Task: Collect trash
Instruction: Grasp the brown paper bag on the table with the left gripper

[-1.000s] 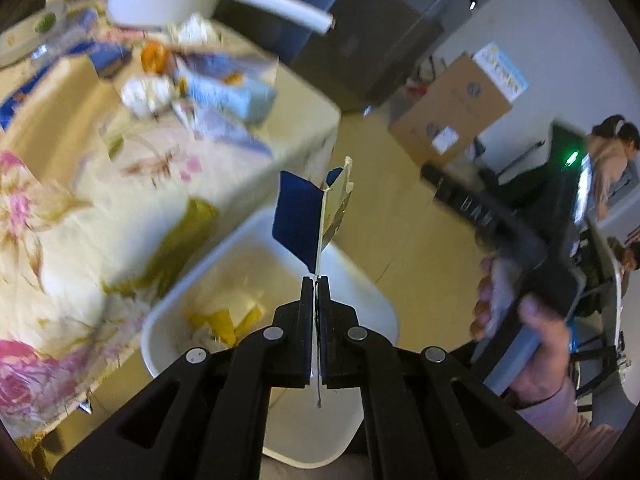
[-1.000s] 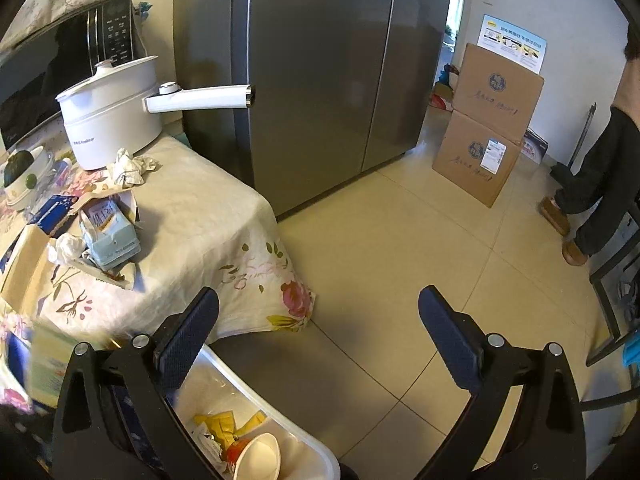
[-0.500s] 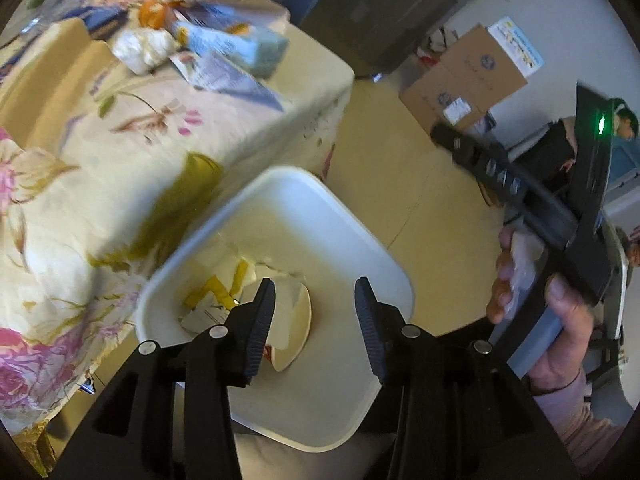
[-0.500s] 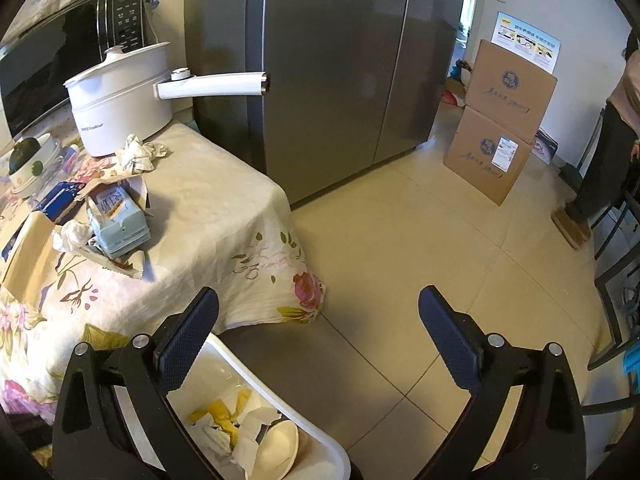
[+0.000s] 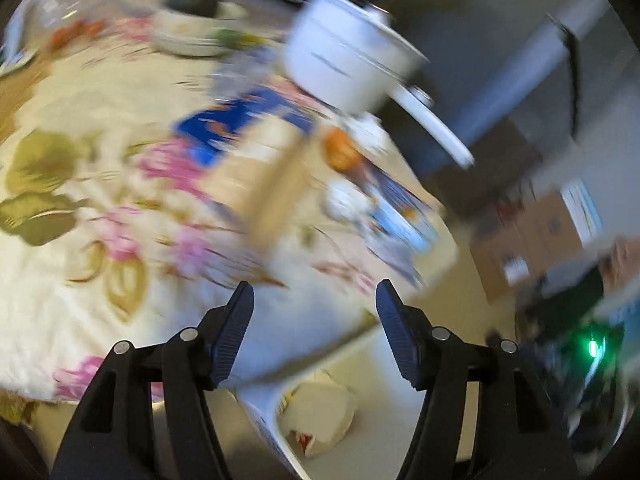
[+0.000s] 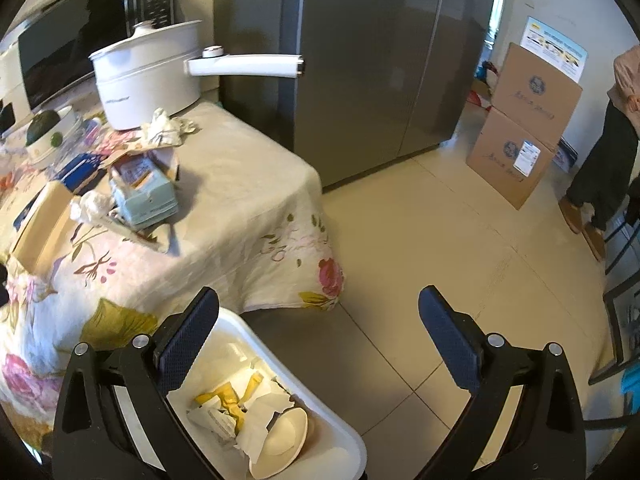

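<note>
White bin (image 6: 344,440) already held scraps; wrappers (image 6: 144,188) remained on the table (image 6: 240,184). Left gripper (image 5: 316,332), jaws just opening, and right gripper (image 6: 320,340) gaped empty.

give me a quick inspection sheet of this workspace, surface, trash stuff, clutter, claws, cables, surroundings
surface: table under a floral cloth, corner draped toward the floor
job's things: white bin on the floor by the table, holding a paper bowl and yellow and white scraps; crumpled paper and a light blue carton on the table
clutter: white pot with a long handle, a bowl of fruit
claws: left claw has just been opening, nothing between its fingers; right claw open, empty, above the bin
cables: nothing seen
surroundings: grey fridge, microwave, cardboard boxes, a person standing at the right
</note>
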`<state>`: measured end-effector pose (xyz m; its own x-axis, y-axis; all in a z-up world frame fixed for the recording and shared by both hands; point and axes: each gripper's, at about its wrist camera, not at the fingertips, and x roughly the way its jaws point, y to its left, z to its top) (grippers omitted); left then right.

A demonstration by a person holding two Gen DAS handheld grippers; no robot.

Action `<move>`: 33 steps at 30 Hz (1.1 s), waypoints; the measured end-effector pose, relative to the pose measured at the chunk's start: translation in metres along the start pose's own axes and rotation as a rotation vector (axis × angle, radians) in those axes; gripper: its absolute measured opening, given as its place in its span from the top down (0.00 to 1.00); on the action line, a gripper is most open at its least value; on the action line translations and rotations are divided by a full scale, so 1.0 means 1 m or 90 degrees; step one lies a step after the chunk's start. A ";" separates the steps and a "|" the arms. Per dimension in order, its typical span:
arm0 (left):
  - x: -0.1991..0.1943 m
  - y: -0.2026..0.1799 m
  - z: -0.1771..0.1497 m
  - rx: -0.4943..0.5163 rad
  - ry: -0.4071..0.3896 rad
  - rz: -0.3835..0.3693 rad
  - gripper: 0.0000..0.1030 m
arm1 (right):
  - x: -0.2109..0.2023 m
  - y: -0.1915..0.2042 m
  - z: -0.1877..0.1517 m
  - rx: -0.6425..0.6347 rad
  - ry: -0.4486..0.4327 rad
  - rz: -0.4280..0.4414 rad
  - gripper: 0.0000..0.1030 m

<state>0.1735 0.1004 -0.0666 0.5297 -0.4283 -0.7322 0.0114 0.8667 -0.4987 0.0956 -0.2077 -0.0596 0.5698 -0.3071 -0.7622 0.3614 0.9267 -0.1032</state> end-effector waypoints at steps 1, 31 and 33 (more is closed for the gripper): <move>0.002 0.012 0.004 -0.025 -0.003 0.004 0.39 | 0.000 0.002 0.000 -0.003 0.000 0.001 0.07; 0.038 0.013 0.036 -0.039 -0.036 -0.099 0.98 | 0.006 0.034 -0.004 -0.077 0.013 0.022 0.07; 0.026 0.008 0.037 -0.035 -0.045 -0.121 0.98 | 0.005 0.036 -0.004 -0.079 0.009 0.028 0.07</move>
<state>0.2190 0.1053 -0.0725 0.5811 -0.5615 -0.5891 0.0716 0.7564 -0.6502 0.1084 -0.1750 -0.0697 0.5726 -0.2632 -0.7765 0.2412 0.9592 -0.1473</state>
